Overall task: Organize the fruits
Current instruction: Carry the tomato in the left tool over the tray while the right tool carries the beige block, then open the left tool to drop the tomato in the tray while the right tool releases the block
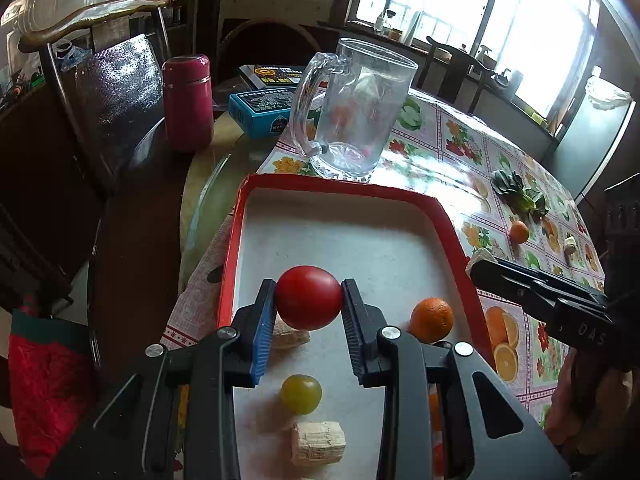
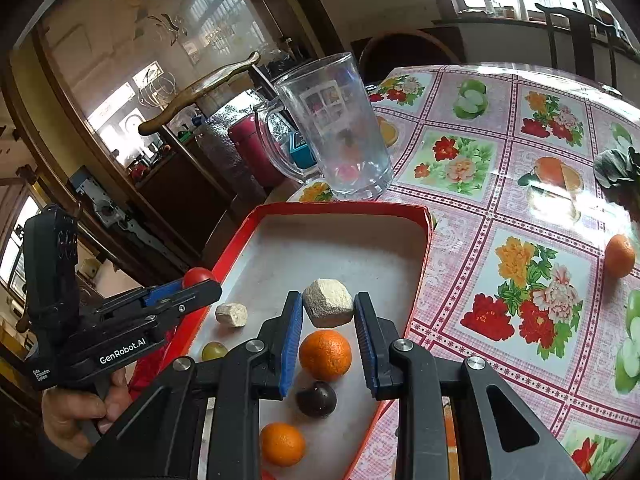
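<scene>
My left gripper (image 1: 308, 292) is shut on a red tomato (image 1: 308, 300) and holds it above the red-rimmed tray (image 1: 340, 186). My right gripper (image 2: 328, 300) is shut on a pale, rough chunk (image 2: 328, 308), also above the tray (image 2: 340, 208). On the white tray floor lie an orange (image 2: 325, 354), a second orange (image 2: 282, 444), a dark plum (image 2: 316, 399), a green round fruit (image 1: 301, 394) and pale chunks (image 1: 318, 442). Another orange (image 2: 619, 256) sits out on the flowered tablecloth to the right.
A tall glass mug (image 1: 352, 112) stands just beyond the tray's far rim. Behind it are a red flask (image 1: 188, 102) and a blue box (image 1: 260, 114). Leafy greens (image 1: 520, 196) lie on the cloth near the loose orange. A chair stands off the table's left edge.
</scene>
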The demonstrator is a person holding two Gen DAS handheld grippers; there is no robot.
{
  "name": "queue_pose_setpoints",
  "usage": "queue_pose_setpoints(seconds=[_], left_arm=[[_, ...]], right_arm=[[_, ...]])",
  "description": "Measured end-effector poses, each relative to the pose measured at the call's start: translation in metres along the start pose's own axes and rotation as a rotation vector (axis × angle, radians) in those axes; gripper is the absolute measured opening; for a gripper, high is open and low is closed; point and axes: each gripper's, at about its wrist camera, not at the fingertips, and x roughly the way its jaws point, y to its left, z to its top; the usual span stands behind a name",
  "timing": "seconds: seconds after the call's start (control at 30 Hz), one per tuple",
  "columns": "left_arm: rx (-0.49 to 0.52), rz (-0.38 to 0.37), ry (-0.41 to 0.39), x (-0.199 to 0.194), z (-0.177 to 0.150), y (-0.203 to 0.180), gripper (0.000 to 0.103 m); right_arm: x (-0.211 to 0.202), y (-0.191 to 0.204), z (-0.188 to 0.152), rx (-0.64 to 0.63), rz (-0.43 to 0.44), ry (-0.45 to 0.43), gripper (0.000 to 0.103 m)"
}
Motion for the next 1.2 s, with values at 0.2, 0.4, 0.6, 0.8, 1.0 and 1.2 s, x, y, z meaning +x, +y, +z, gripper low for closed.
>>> queue_pose_setpoints(seconds=[0.2, 0.4, 0.6, 0.8, 1.0, 1.2], left_arm=[[0.009, 0.02, 0.023, 0.015, 0.009, 0.001, 0.03], [0.006, 0.035, 0.064, 0.032, 0.014, 0.004, 0.03], [-0.003, 0.037, 0.106, 0.045, 0.013, 0.007, 0.03], [0.0, 0.063, 0.16, 0.058, 0.011, 0.006, 0.03], [-0.031, 0.07, 0.138, 0.05, 0.011, 0.012, 0.035], [-0.045, 0.071, 0.096, 0.029, 0.008, 0.012, 0.04]], right_arm=[[0.017, 0.0, 0.006, -0.016, -0.002, 0.029, 0.027], [0.038, 0.001, 0.006, -0.05, -0.035, 0.077, 0.027], [0.053, 0.001, 0.006, -0.078, -0.063, 0.121, 0.027], [0.064, 0.005, 0.002, -0.101, -0.096, 0.159, 0.03], [0.048, 0.007, 0.001, -0.101, -0.076, 0.127, 0.036], [0.013, 0.008, -0.002, -0.078, -0.043, 0.063, 0.039]])
